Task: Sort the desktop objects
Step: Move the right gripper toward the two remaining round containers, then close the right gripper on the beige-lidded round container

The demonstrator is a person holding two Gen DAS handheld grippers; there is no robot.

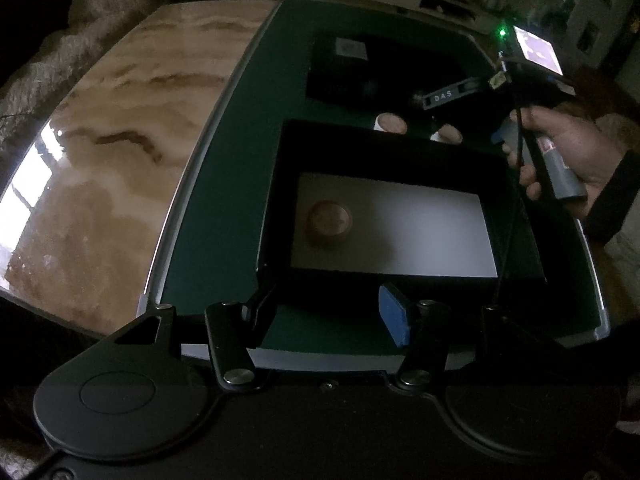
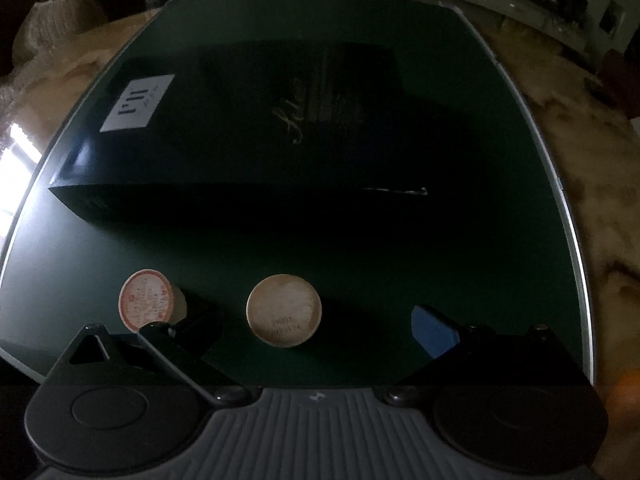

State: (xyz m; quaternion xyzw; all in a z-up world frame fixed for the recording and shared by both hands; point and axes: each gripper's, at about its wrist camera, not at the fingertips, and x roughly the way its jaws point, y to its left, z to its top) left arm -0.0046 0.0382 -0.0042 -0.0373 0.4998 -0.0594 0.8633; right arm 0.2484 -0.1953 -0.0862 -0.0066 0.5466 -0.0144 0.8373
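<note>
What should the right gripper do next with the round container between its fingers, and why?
Probably lower a little more and close on the middle round container. The right gripper is open with that container between its fingers, not yet touched. One like it already lies in the open black box.
</note>
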